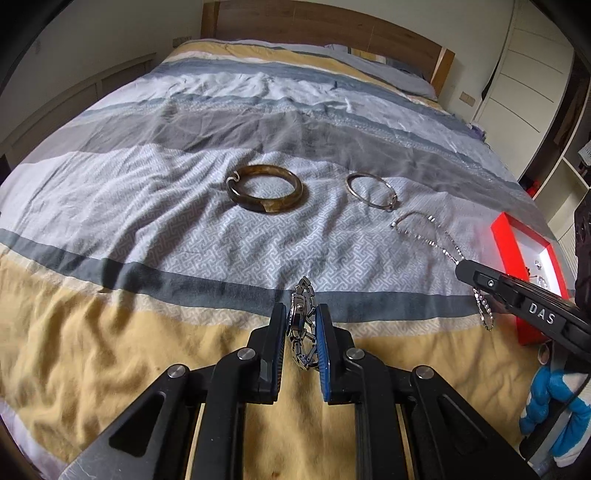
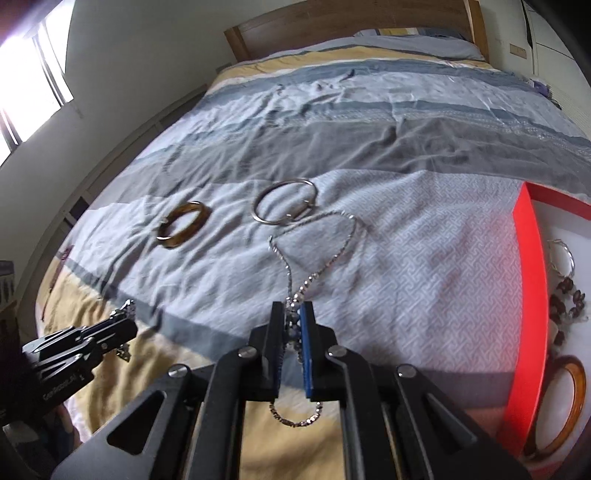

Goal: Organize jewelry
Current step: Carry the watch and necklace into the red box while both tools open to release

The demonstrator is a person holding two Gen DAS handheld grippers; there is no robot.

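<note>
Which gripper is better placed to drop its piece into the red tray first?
The right gripper. It is shut on the silver beaded chain with the red-rimmed white tray right beside it, while the left gripper, shut on the metal link bracelet, sits farther from the tray.

Loads of open duvet [image 1: 155, 206] across the left and far side of the bed, nothing lying there. Middle strip more crowded: brown bangle [image 1: 264, 193] and thin silver hoop [image 1: 371, 192] flat side by side, apart, passable between. Beaded chain [image 2: 320, 246] draped just past the hoop, almost touching it. Right edge blocked by the red tray [image 2: 529, 295], raised rim, already holding bangles and beads. Headboard [image 1: 325, 26] closes the far end.
</note>
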